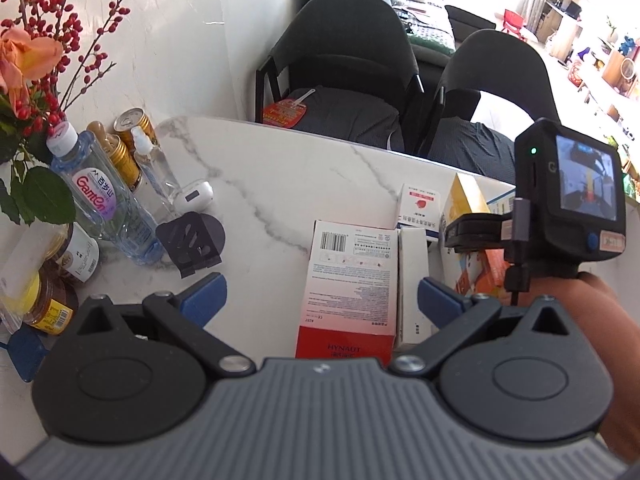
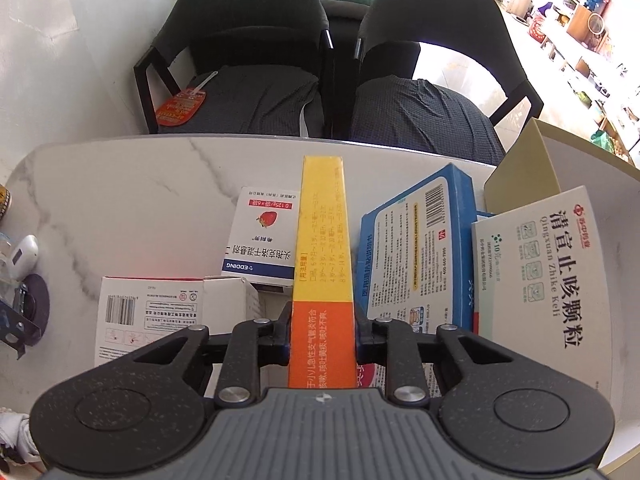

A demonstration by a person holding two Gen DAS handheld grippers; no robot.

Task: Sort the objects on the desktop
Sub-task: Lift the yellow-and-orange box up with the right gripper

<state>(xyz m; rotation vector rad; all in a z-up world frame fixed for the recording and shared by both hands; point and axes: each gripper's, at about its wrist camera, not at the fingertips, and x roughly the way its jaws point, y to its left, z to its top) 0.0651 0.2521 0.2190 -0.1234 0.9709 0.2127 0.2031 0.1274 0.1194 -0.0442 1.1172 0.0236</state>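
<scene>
Right wrist view: the marble table (image 2: 120, 184) lies beyond the jaws, and the yellow-orange box (image 2: 323, 248) runs lengthwise straight ahead, pinched across its narrow sides by the right gripper (image 2: 322, 344). The left gripper (image 1: 320, 296) gapes empty above the red-white box (image 1: 352, 280).

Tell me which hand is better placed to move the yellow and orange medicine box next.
Right. The right gripper is already shut on the yellow and orange box, while the left gripper is open and empty above the red and white box.
</scene>
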